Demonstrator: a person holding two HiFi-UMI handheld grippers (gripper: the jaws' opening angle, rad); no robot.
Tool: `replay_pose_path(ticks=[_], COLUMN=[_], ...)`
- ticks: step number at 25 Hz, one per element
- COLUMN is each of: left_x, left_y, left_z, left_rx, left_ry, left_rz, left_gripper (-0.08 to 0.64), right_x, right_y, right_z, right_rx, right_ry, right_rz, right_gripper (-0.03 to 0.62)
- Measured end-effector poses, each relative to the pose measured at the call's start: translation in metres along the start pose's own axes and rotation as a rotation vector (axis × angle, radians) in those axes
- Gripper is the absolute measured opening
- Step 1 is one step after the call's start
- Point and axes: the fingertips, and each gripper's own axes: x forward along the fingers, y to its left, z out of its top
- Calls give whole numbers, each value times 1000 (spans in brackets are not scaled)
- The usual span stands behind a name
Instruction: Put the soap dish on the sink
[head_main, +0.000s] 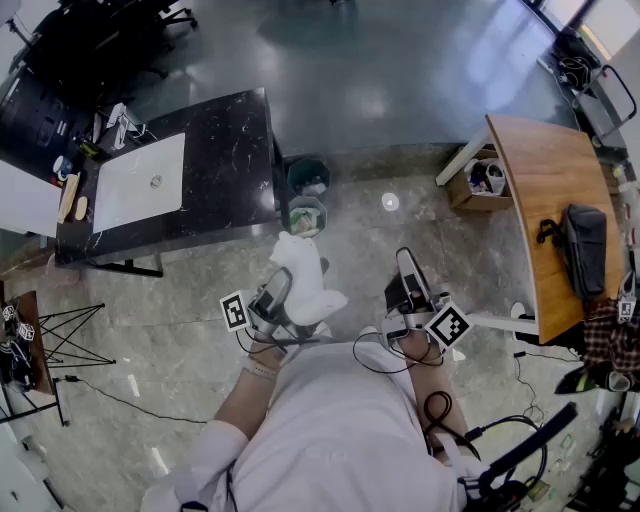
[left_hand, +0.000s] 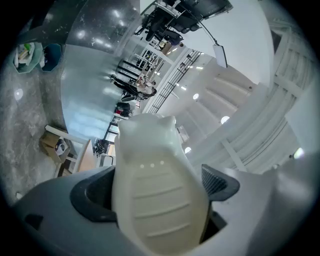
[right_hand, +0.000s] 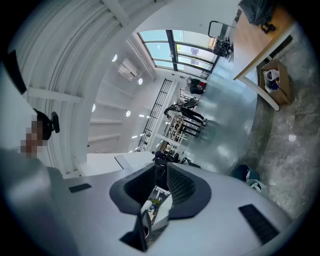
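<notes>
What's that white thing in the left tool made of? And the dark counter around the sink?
The soap dish looks like glossy cream plastic or ceramic: smooth, moulded ridges, small highlights. The counter looks like polished black stone, perhaps marble: pale veins and sheen.

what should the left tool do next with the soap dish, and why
Probably carry the left tool forward and to the left, toward the sink. It already grips the soap dish, held up in the air, while the white sink sits well away in the black counter.

One soap dish (head_main: 305, 282), one sink (head_main: 128, 198), two bins (head_main: 308, 177) (head_main: 307, 216).
</notes>
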Motion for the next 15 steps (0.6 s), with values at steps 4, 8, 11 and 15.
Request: replay_pose_path(ticks=[4,8,11,15], left_x=[-13,-26,-33,-35], left_y=[-8,-14,-14,-11], left_z=[21,35,46,58], left_rx=[16,24,36,53], left_ry=[-6,-28,-42,-67], left_rz=[-2,1,6,14], left_gripper=[514,514,514,514], right_x=[18,28,38,53], right_y=[1,-2,-5,-13], right_z=[-18,-32,-37,-43], right_rx=[-5,9,16,37], right_ry=[13,33,41,63], right_rz=[3,-14,-8,2], right_gripper=[80,80,80,80])
